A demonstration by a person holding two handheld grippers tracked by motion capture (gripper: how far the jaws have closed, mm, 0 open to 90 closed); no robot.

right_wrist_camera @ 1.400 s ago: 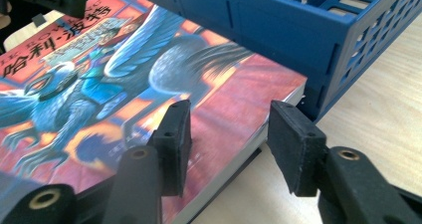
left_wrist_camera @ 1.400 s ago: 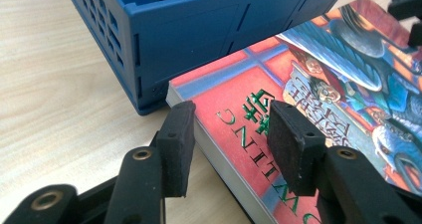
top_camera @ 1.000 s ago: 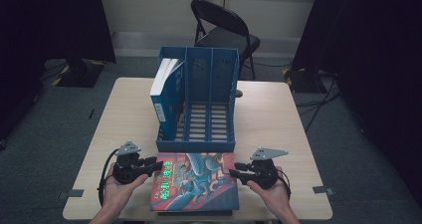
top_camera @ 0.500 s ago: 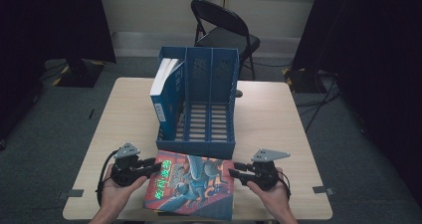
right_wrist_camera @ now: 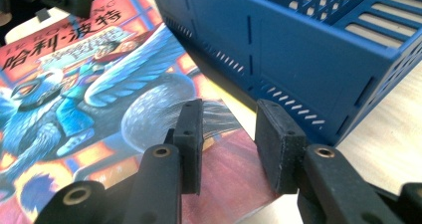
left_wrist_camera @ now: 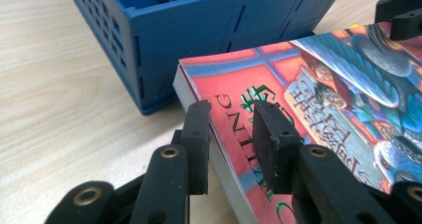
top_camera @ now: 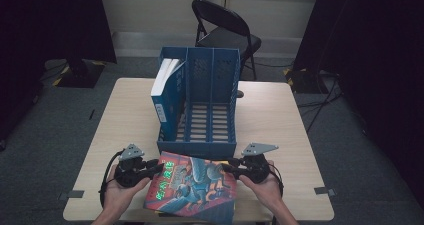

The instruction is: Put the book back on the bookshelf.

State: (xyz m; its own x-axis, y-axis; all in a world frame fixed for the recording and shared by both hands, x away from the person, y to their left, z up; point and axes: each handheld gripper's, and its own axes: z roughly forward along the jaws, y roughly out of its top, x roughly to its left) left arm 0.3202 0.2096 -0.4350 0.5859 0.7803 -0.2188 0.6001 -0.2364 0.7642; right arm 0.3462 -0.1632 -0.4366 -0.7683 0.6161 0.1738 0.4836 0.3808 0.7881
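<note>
The book has turned on the table: a second ago it lay square to the near edge, now its near right corner juts over that edge. The left gripper has just been closing its jaws astride the book's spine edge.

- The blue plastic three-slot file rack stands mid-desk on the pale wooden desk.
- A blue-and-white book stands in the rack's left slot.
- A colourful paperback book lies before the rack, at the desk's near edge.
- The left tool is at the paperback's left side, the right tool at its right.
- A black folding chair stands behind the desk.
</note>
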